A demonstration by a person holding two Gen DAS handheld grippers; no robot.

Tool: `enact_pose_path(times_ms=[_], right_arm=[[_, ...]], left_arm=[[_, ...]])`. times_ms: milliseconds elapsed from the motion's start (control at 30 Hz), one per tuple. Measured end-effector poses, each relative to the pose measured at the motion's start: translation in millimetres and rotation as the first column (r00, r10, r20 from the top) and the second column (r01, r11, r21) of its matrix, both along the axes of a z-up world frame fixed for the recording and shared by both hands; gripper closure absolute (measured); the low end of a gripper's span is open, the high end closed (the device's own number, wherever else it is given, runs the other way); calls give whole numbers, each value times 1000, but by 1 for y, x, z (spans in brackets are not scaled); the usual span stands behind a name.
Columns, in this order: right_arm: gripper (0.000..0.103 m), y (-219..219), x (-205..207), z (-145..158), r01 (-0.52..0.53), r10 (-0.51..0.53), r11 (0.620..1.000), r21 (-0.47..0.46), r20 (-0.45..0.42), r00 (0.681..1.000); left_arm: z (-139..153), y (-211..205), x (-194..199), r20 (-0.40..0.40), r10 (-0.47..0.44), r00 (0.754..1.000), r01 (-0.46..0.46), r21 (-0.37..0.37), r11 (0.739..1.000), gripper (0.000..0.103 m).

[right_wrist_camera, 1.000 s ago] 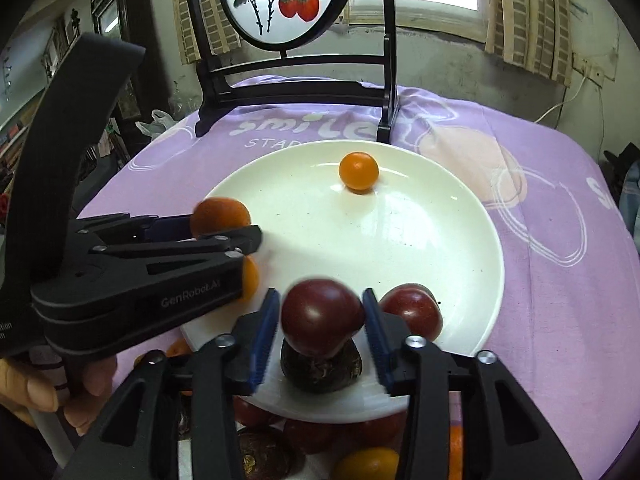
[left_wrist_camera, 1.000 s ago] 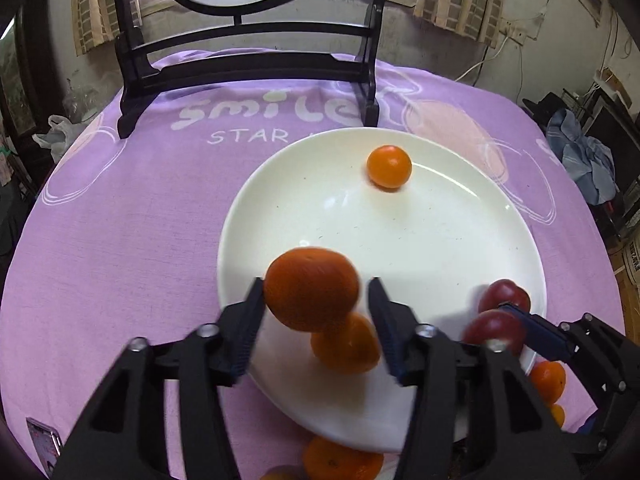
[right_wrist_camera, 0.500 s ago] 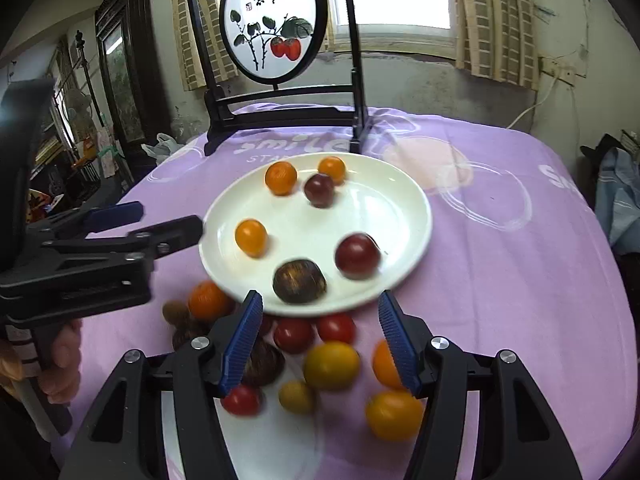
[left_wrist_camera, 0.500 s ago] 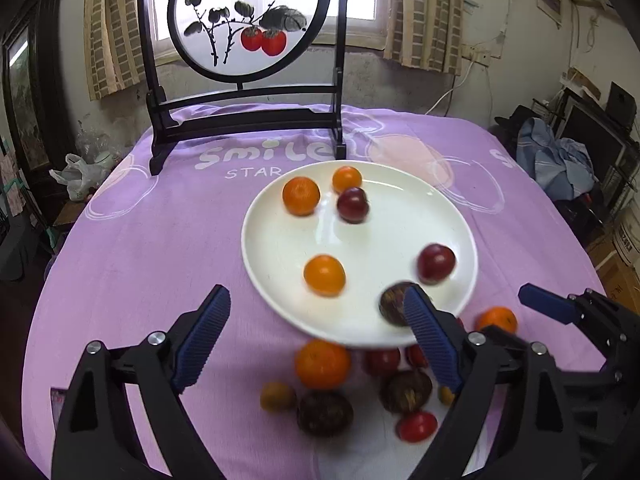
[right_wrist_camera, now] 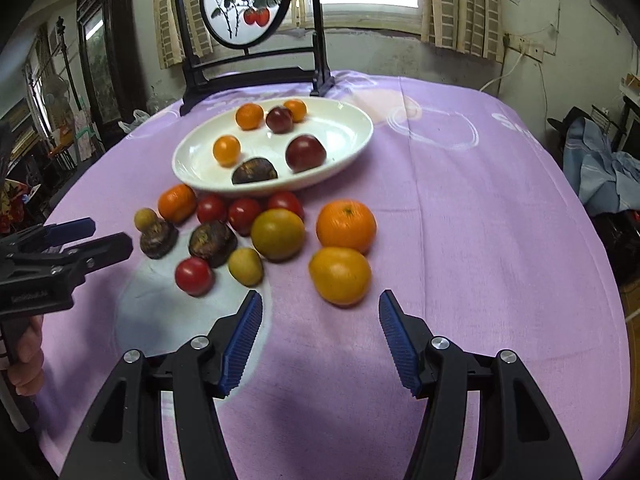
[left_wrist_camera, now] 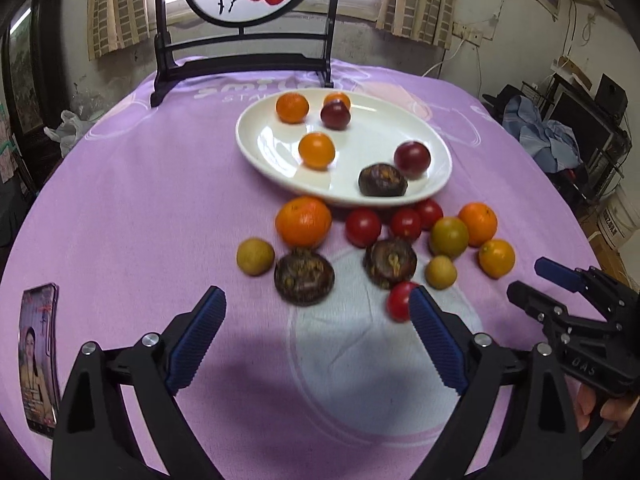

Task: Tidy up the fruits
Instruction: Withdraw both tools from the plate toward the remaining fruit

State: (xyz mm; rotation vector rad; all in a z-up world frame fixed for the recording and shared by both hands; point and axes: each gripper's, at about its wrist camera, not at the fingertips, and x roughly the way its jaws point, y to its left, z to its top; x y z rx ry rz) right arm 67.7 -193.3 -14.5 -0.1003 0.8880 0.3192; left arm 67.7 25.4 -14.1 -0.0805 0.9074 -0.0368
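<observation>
A white plate (left_wrist_camera: 380, 128) (right_wrist_camera: 340, 124) on the purple cloth holds several fruits: small oranges (left_wrist_camera: 317, 150), dark red plums (left_wrist_camera: 412, 158) and a brown-black fruit (left_wrist_camera: 382, 180). In front of it lie loose fruits: a big orange (left_wrist_camera: 303, 221), red tomatoes (left_wrist_camera: 363, 227), dark fruits (left_wrist_camera: 304, 276), yellow-green ones (right_wrist_camera: 278, 234) and an orange-yellow one (right_wrist_camera: 340, 276). My left gripper (left_wrist_camera: 315, 291) (right_wrist_camera: 110, 233) hovers near the loose pile, jaws opening, nothing between them. My right gripper (right_wrist_camera: 320, 294) (left_wrist_camera: 528, 276) stands open and empty just short of the orange-yellow fruit.
A black stand with a round painted panel (left_wrist_camera: 244, 12) (right_wrist_camera: 248, 12) rises behind the plate. A phone (left_wrist_camera: 38, 356) lies at the table's left edge. Clothes (left_wrist_camera: 540, 132) and clutter sit beyond the right edge. A hand (right_wrist_camera: 24, 364) holds the left gripper.
Both grippers let go of their fruit over the plate, an orange from the left and a dark red plum from the right, then drew back toward the table's near side.
</observation>
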Motion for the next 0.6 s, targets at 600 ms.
enact_pose_path(times_ms=[600], right_arm=[[61,5,35,-28,58,-58,998,1,-89,994]], left_arm=[[-24,13,11,-73,24,997,-27,-31,999,13]])
